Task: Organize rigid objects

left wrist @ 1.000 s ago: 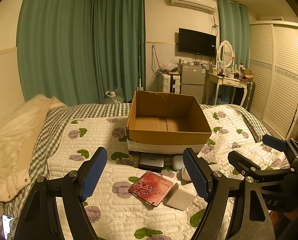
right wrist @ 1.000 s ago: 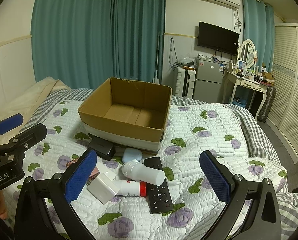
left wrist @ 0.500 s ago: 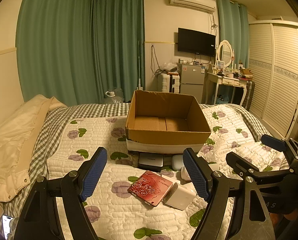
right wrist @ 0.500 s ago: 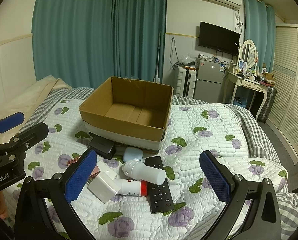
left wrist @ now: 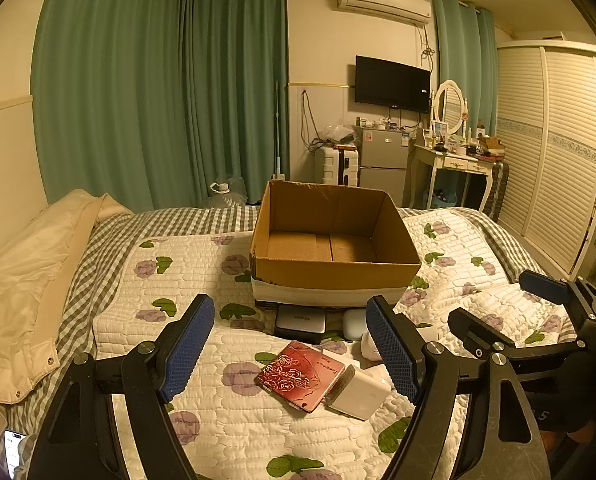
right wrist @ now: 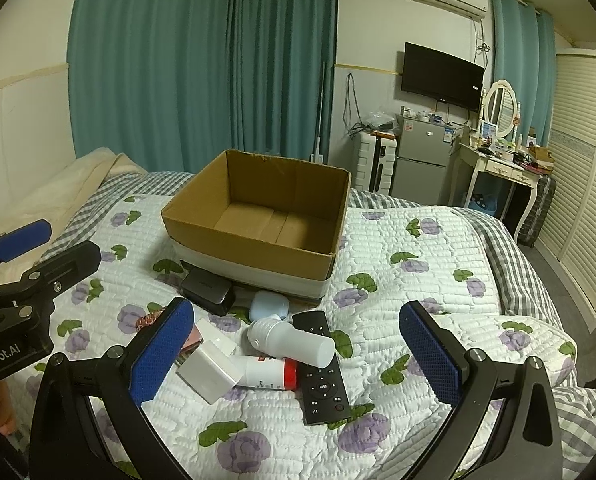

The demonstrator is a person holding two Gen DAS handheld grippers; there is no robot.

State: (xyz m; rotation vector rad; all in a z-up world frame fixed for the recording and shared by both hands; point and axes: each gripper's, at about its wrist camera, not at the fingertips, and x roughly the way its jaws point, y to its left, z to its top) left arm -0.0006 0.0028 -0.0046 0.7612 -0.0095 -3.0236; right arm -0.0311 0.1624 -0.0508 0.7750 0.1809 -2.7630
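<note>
An empty cardboard box (left wrist: 333, 276) (right wrist: 258, 256) sits on the bed. In front of it lie a red rose-print case (left wrist: 299, 376), a white cube adapter (left wrist: 357, 392) (right wrist: 208, 372), a dark power bank (left wrist: 301, 323) (right wrist: 208, 291), a pale blue earbud case (right wrist: 269, 305), a white bottle (right wrist: 294, 342), a red-capped tube (right wrist: 270, 372) and a black remote (right wrist: 321, 368). My left gripper (left wrist: 290, 350) is open and empty above the red case. My right gripper (right wrist: 296, 354) is open and empty above the bottle and remote.
The quilted floral bedspread (right wrist: 417, 280) covers the bed. A cream duvet (left wrist: 18, 280) lies at the left. A dressing table (left wrist: 453, 164), small fridge (left wrist: 381, 160) and wardrobe (left wrist: 553, 152) stand beyond the bed.
Both views have shifted very slightly; the objects and box have not moved. Both grippers stay open.
</note>
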